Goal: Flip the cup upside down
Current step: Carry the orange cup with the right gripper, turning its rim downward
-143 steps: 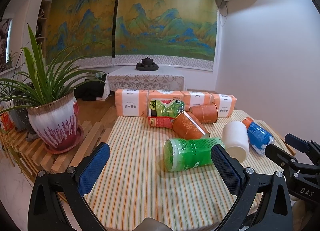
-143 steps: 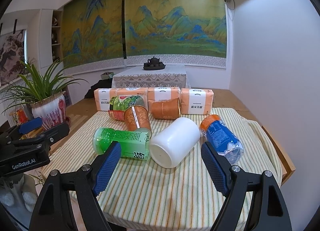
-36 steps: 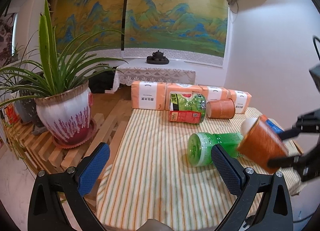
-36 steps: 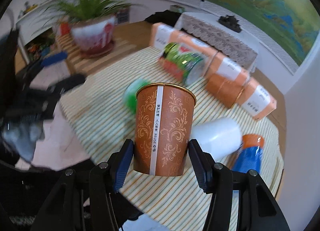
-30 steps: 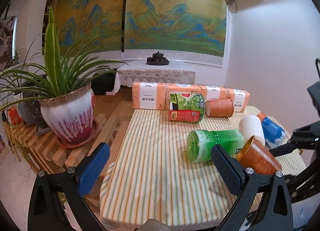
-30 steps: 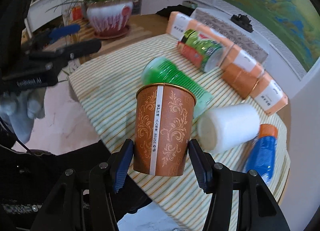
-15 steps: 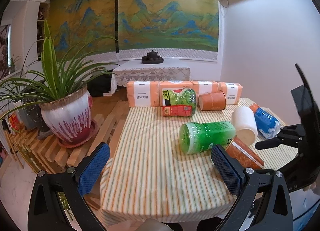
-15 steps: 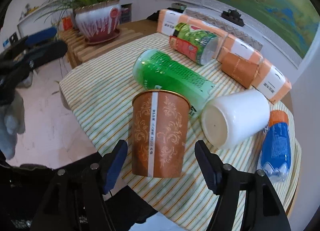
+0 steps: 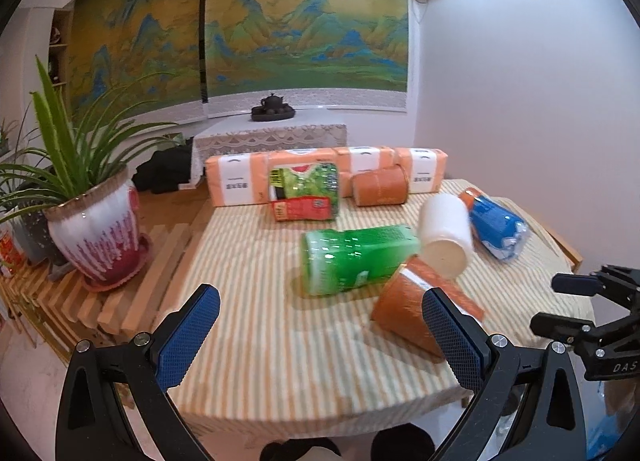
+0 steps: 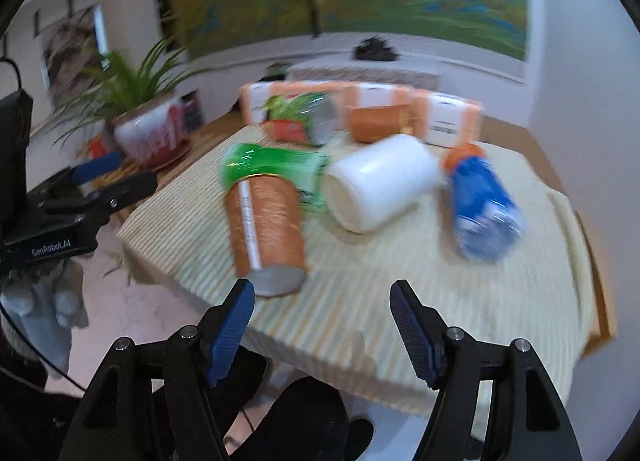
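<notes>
— Two blue-padded fingers frame the left wrist view; what sits between them?
— Nothing. The left gripper (image 9: 320, 335) is spread wide and holds nothing, above the near edge of the striped tablecloth (image 9: 248, 325). The brown paper cup (image 9: 404, 303) is on the cloth by the right finger, tilted, leaning toward the green bottle (image 9: 356, 257), which lies on its side.
— And around it?
— A white cup (image 9: 446, 237) on its side just behind, a blue bottle (image 9: 494, 227) further right, a second brown cup (image 9: 380, 191) lying before the orange packs (image 9: 236, 181). The right gripper (image 9: 568, 301) shows at the right edge, clear of the cup.
— Now the right wrist view?
— Blurred. The right gripper (image 10: 322, 325) has its jaws parted and empty. The brown paper cup (image 10: 266, 221) is just ahead of the left finger, free of both pads, grey base toward the camera, rim against the green bottle (image 10: 276, 165). Whether it stands or lies tilted I cannot tell. The white cup (image 10: 380, 185) is beside it, the blue bottle (image 10: 484, 205) to the right. The left gripper (image 10: 108, 173) is off the table's left side.
</notes>
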Tool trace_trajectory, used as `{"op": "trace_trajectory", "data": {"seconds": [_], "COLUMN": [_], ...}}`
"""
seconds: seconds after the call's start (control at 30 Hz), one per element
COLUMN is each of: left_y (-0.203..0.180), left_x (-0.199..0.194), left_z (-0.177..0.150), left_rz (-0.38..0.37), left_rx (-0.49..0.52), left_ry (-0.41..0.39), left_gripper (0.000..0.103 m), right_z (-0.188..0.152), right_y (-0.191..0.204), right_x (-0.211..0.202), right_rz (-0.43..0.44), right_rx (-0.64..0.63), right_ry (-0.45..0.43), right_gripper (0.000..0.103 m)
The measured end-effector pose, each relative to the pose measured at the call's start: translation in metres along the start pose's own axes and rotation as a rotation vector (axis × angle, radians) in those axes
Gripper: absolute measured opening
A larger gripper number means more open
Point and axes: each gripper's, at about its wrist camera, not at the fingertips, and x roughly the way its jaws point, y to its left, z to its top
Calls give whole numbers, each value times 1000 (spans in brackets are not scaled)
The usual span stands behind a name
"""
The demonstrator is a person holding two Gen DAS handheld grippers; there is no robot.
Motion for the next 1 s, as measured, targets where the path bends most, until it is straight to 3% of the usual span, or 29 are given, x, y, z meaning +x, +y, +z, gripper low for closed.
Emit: {"op": "trace_trajectory", "data": {"seconds": [0.33,0.7,1.0], "left_y": [-51,-76,-92], "left_x": [17,42,59], "left_z": [-19,-18,-24], "left_rz": [-39,-28,16], "left_rx": [-40,-98,-86], "left_ry": [50,99,107], "left_gripper": [103,103,103], "right_z": [-36,-51,-52], "right_y": [-28,-41,-45], "right_x": [-33,-40,-44], "right_rz": [-120,-165,-211], "right_rx": [169,231,237], "right_ry": [-121,-158,-182], "right_gripper": [67,67,67]}}
